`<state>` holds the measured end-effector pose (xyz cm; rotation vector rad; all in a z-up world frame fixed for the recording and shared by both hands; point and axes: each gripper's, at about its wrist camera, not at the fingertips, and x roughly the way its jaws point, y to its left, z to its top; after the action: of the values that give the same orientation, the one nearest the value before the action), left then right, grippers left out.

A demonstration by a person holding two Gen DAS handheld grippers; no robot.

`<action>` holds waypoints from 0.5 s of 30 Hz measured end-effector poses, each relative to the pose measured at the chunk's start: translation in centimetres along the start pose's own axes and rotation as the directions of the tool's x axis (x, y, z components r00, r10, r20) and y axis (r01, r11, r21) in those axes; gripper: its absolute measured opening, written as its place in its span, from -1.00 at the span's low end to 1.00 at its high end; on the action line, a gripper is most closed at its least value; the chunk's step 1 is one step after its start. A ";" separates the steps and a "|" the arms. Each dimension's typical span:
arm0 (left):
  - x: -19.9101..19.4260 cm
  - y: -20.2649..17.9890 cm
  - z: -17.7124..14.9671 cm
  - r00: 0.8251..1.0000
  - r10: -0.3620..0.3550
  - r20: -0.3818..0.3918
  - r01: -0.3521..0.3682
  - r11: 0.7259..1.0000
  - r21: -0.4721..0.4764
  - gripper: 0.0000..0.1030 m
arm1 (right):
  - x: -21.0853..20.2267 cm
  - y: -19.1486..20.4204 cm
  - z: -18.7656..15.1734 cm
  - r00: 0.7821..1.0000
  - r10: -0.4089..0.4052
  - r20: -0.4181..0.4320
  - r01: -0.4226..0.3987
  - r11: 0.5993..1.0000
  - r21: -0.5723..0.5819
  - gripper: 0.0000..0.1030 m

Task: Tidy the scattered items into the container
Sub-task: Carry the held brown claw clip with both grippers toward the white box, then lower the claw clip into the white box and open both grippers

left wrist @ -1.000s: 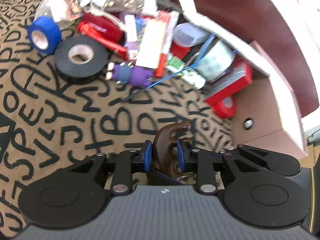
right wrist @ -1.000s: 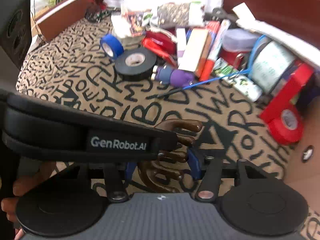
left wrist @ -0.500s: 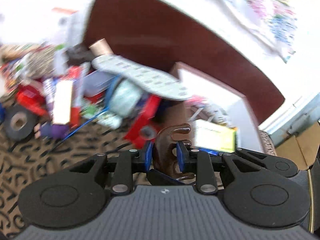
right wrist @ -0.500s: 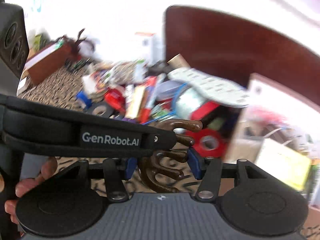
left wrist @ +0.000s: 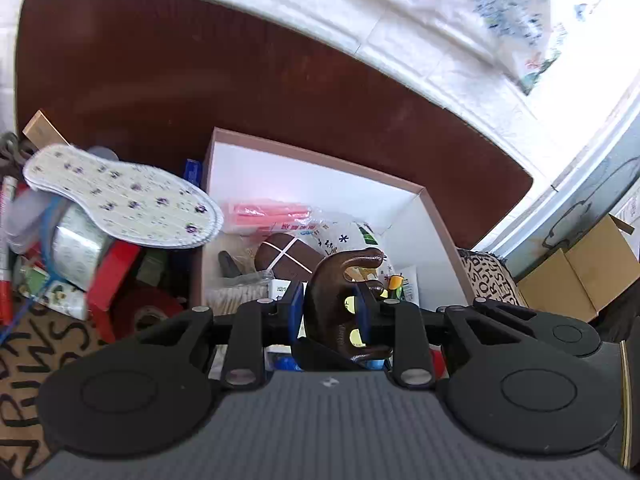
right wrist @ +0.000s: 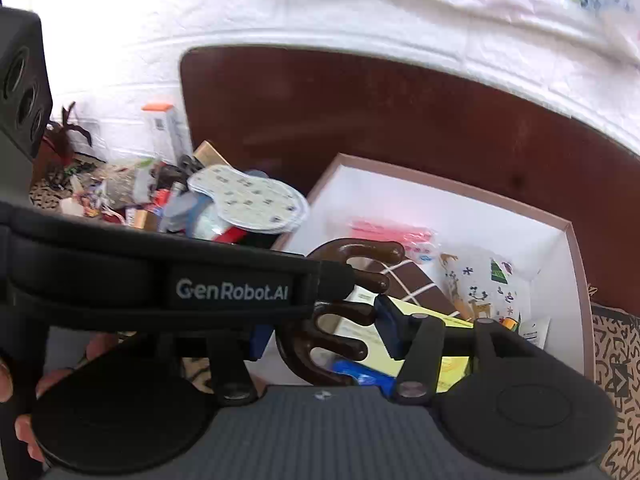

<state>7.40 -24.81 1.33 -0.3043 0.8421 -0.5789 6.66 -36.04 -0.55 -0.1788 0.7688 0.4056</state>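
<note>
Both tools, left tool (left wrist: 327, 314) and right tool (right wrist: 324, 334), clamping the brown plastic claw hair clip (left wrist: 338, 300), have swung from the patterned surface to above the white-lined cardboard box (left wrist: 404, 200) at frame centre; release comes next.

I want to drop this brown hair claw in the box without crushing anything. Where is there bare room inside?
Little floor shows in the box. The pink packet, brown pouch, patterned bag and yellow card cover most of it. Barest: a strip along the left wall. The hair claw would land on flat packets.

Lettered cloth (left wrist: 24, 344); box (left wrist: 436, 216), clutter (left wrist: 76, 248)
</note>
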 end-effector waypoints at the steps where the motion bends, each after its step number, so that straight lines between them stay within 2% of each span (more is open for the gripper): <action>1: 0.6 0.2 0.0 1.000 0.004 -0.008 -0.004 1.000 -0.008 -0.46 | 0.4 -0.3 -0.1 1.000 0.001 -0.006 -0.001 1.000 0.001 0.03; 11: 2.6 2.5 0.2 0.997 0.057 -0.058 -0.058 0.998 -0.027 -0.46 | 4.4 -1.0 -0.1 0.996 0.068 -0.061 -0.066 0.998 0.023 0.03; 12: 2.6 2.7 0.2 0.996 0.064 -0.060 -0.066 0.997 -0.031 -0.40 | 4.7 -1.1 -0.1 0.995 0.075 -0.063 -0.074 0.997 0.026 0.03; 13: 2.5 2.9 0.2 0.996 0.073 -0.051 -0.075 0.996 -0.044 -0.08 | 4.9 -1.1 -0.1 0.995 0.083 -0.063 -0.081 0.996 0.031 0.03; 14: 2.2 3.1 0.1 0.998 0.050 -0.037 -0.052 0.997 -0.055 0.16 | 5.1 -1.0 -0.2 0.994 0.084 -0.069 -0.082 0.996 0.035 0.04; 15: 2.0 3.1 0.1 0.999 0.019 -0.029 -0.021 0.998 -0.064 0.37 | 5.3 -1.0 -0.3 0.994 0.081 -0.077 -0.078 0.996 0.035 0.20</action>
<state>9.60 -23.49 -1.28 -0.3463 0.8912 -0.5389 10.36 -35.47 -4.49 -0.1354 0.8606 0.4637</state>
